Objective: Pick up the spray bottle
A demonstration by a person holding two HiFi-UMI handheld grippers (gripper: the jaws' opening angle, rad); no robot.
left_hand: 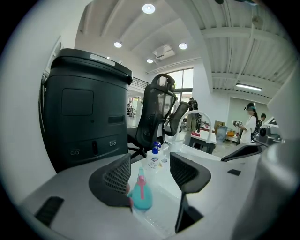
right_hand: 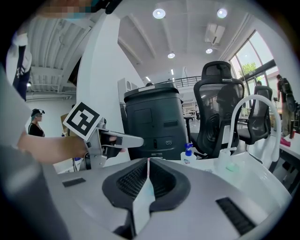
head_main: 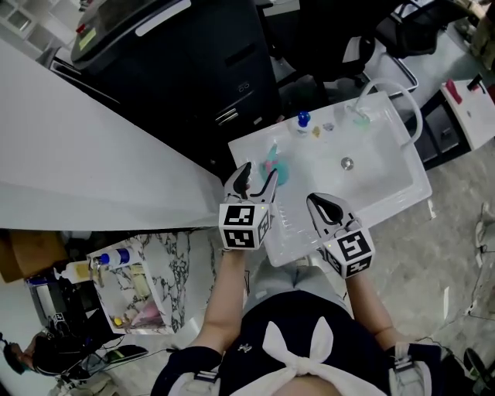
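A teal spray bottle (head_main: 277,170) with a pink nozzle stands at the left end of the white sink (head_main: 387,207). My left gripper (head_main: 259,175) is open, and its jaws reach toward the bottle from the near side. In the left gripper view the spray bottle (left_hand: 140,193) stands between the jaws of the left gripper (left_hand: 151,171), close to the left jaw, with a gap to the right one. My right gripper (head_main: 324,205) hovers over the sink's near edge. The right gripper view shows the right gripper (right_hand: 147,173) shut with nothing in it.
A blue-capped pump bottle (head_main: 303,120) and a white arched faucet (head_main: 390,97) stand at the sink's far rim. Behind is a black machine (head_main: 193,54), with office chairs (head_main: 418,23) nearby. A marbled shelf (head_main: 166,267) with bottles sits lower left. People stand in the far room (left_hand: 251,123).
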